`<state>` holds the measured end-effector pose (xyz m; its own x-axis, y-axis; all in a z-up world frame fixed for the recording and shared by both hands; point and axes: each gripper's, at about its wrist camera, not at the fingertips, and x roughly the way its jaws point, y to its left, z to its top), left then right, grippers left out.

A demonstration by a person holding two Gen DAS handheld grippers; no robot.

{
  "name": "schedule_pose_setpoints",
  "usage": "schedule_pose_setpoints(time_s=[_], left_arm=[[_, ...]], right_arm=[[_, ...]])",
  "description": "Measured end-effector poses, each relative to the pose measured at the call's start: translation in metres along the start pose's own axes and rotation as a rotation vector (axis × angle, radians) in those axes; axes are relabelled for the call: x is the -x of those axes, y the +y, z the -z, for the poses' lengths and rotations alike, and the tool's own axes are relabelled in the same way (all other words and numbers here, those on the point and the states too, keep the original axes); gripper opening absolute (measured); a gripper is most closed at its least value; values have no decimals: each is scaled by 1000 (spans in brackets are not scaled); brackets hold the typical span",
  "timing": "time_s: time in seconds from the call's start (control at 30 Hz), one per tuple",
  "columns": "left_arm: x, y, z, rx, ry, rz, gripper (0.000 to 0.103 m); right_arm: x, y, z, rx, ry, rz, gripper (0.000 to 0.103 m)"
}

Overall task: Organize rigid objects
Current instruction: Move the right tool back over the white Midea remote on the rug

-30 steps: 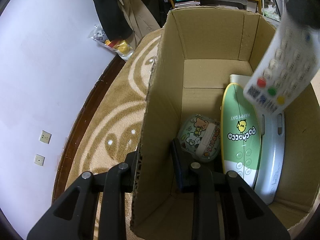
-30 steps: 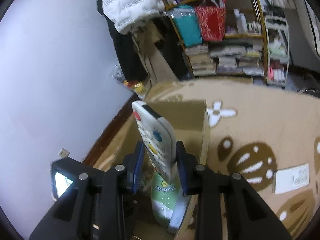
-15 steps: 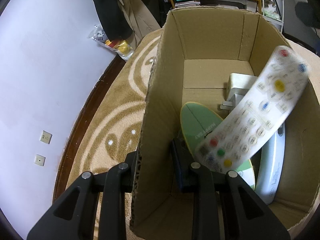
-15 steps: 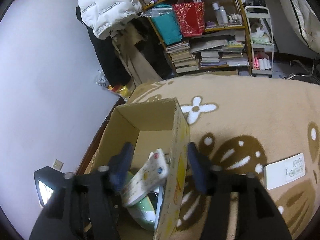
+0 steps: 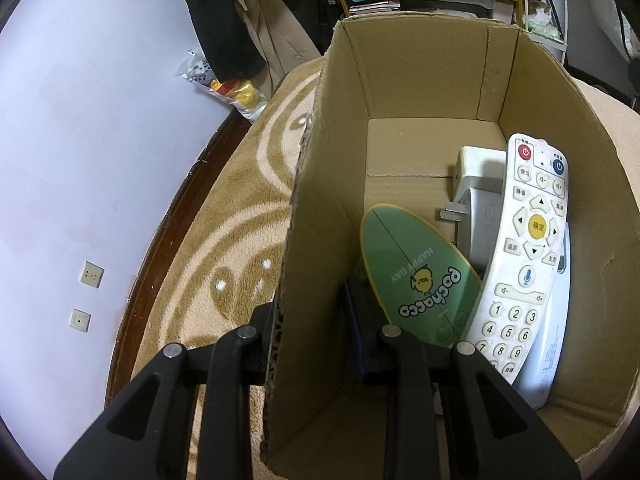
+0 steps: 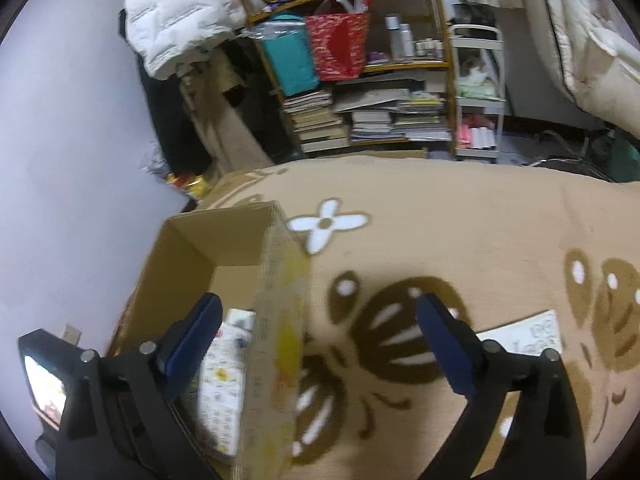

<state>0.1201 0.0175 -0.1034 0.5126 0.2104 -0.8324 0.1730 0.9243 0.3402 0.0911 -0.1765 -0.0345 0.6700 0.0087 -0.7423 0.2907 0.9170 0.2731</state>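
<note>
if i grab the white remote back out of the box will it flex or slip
The remote looks like hard moulded plastic, so probably stiff and light. Its smooth, tapered body could slip. It leans on other items in the box, so lifting it may shift them.

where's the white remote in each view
Left wrist: the white remote lies at right inside the cardboard box, leaning over the green Pochacco case.
Right wrist: blurred, at lower left, just inside the box wall.
Shared landmark: the cardboard box.
</note>
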Motion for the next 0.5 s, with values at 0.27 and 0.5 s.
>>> schedule_pose_setpoints(time_s=[0.27, 0.5], left_arm=[[0, 0, 0, -1, -1, -1, 25], [-1, -2, 0, -6, 3, -6, 25]], right_arm=[[-2, -47, -1, -81, -1, 114, 103], [-8, -95, 4, -189, 20, 179, 103]])
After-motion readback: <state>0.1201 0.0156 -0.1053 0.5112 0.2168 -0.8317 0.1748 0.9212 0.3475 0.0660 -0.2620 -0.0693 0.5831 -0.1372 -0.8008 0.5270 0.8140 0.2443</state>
